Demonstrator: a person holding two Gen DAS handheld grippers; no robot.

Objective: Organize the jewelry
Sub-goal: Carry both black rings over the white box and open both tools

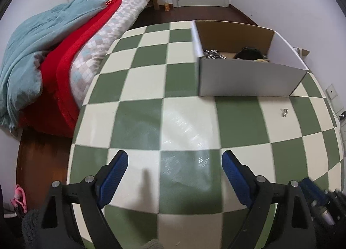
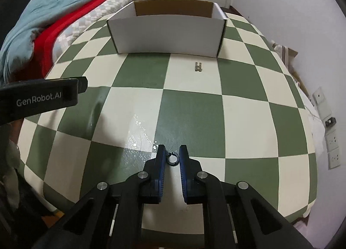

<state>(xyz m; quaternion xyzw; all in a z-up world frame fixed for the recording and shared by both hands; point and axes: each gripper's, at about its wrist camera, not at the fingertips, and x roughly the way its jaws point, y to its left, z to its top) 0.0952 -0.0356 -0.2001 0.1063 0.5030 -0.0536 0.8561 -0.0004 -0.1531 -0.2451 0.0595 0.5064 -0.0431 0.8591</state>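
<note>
While the right tongs (image 2: 172, 154) sit low over the checkered tabletop (image 2: 194, 106), their blue pads are narrowed w/ a small dark split ring (image 2: 172, 158) between them; ring looks just beside each pad, but can't tell if it's actually pinched or only flanked. Ring lies at the edge of a green square near the front of the tabletop, next to a glossy glare patch.

Left tongs (image 1: 174, 162) are spread wide, nothing between the pads, hovering over green and cream squares. In the right wrist view the left tool's black body w/ "GenRobot.AI" lettering pokes in from the left edge.

White cardboard box (image 2: 166, 32) stands open-topped toward the far side of the tabletop, brown inside. Left wrist view shows stuff in it: a silvery chain-like heap (image 1: 213, 54) at the left and a dark item (image 1: 248, 53) toward the right, details too small to tell. A small metallic piece (image 2: 197, 67) lies on a cream square just in front of the box, near its right corner, well apart from both tongs.

Bed (image 1: 64, 43) w/ teal, red and patterned covers sits beyond the tabletop's left side.
</note>
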